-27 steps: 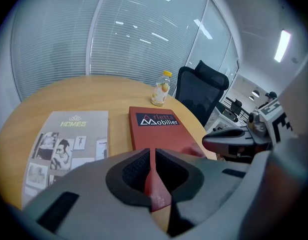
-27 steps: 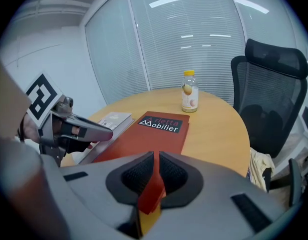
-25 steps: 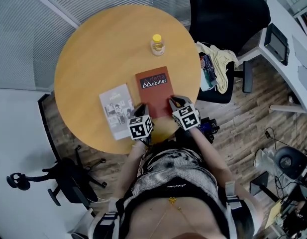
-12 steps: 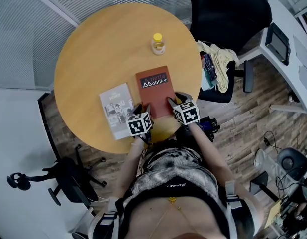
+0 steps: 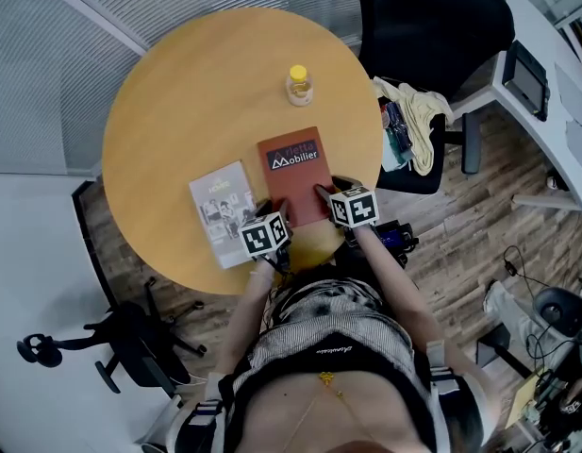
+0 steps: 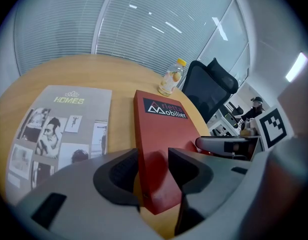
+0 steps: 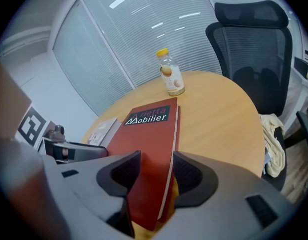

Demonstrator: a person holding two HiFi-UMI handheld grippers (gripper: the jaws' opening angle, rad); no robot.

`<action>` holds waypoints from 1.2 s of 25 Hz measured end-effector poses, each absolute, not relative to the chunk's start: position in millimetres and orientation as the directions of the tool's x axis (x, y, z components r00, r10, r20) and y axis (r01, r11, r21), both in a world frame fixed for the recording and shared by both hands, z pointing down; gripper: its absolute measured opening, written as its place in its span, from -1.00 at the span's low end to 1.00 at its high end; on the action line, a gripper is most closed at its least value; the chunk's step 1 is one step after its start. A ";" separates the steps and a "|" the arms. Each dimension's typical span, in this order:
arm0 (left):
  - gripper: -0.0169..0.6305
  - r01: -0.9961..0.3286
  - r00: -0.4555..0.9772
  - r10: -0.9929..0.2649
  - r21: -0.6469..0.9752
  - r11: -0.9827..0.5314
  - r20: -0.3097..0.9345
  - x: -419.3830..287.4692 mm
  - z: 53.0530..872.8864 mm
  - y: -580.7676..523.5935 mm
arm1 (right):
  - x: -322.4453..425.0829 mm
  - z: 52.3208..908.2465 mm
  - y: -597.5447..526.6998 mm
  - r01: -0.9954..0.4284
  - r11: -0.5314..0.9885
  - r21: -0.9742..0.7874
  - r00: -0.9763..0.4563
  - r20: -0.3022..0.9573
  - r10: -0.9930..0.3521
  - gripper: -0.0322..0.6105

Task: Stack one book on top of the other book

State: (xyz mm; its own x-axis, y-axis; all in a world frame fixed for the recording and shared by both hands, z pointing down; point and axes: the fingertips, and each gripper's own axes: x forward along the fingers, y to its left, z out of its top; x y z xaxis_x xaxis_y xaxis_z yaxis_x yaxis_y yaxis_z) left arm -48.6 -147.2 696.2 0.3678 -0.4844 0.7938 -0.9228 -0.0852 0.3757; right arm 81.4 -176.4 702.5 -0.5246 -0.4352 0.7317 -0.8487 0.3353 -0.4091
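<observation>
Left hand-held gripper [image 6: 153,171], right hand-held gripper [image 7: 156,176]: jaws just opened, released, astride near corners of red book [image 5: 292,173]; grey book [image 5: 222,210] lies left, beside left one.

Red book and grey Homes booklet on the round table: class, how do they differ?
The red book has a plain cover with a dark title band; the grey Homes booklet shows photos. The red book is thicker, the booklet thin. Both lie flat, side by side on the table, unstacked.
</observation>
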 end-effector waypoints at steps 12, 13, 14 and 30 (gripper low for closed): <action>-0.41 -0.928 0.365 -0.442 0.358 -0.101 0.819 -44.8 702.6 -147.5 | 79.9 707.9 -175.2 -0.837 0.299 -0.459 -0.547 0.728 -0.414 -0.30; -0.41 -0.928 0.365 -0.440 0.359 -0.101 0.820 -44.4 703.0 -147.5 | 80.0 708.3 -175.3 -0.839 0.299 -0.455 -0.544 0.730 -0.415 -0.30; -0.40 -0.928 0.366 -0.439 0.360 -0.100 0.821 -44.1 703.4 -147.8 | 80.3 708.6 -175.5 -0.841 0.296 -0.453 -0.540 0.731 -0.417 -0.30; -0.40 -0.928 0.365 -0.428 0.361 -0.096 0.827 -44.7 706.4 -148.5 | 79.5 711.4 -176.3 -0.843 0.298 -0.447 -0.537 0.733 -0.418 -0.30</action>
State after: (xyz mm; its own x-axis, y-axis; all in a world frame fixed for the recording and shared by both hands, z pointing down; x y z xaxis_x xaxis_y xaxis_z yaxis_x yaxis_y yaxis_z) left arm -44.7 -148.5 706.4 0.3654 -0.4276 0.8268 -0.9278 -0.0956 0.3606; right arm 79.5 -176.3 711.4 -0.5366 -0.4176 0.7333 -0.8432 0.2980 -0.4473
